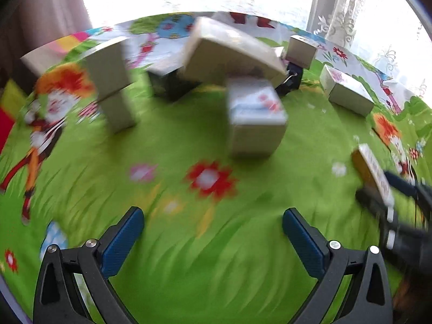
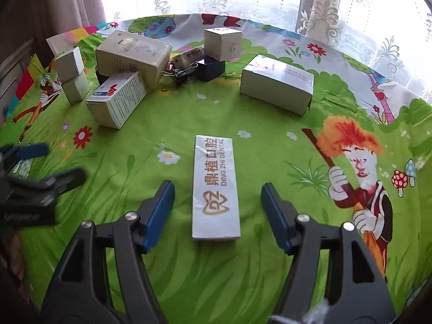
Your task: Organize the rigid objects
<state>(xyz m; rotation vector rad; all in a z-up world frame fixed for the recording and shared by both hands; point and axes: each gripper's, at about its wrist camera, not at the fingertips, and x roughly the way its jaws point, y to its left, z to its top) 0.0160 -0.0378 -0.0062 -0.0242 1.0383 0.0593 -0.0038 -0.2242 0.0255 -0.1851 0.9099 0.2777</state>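
Note:
A long white box printed "DING ZHI DENTAL" (image 2: 216,189) lies flat on the green cartoon tablecloth (image 2: 189,270). My right gripper (image 2: 217,185) is open and straddles it, with a clear gap between each blue pad and the box's sides. In the blurred left wrist view that same box (image 1: 374,174) shows at the right edge. My left gripper (image 1: 213,212) is open over bare cloth with nothing between its fingers, and a white box with red and blue print (image 1: 256,116) stands some way ahead of it.
At the back left are a large beige box (image 2: 132,54), a blue-and-red printed box (image 2: 116,100) and two stacked small white boxes (image 2: 71,75). A small cube (image 2: 222,43) sits on a black box (image 2: 210,68) beside binder clips (image 2: 181,73). A flat white box (image 2: 276,83) lies back right.

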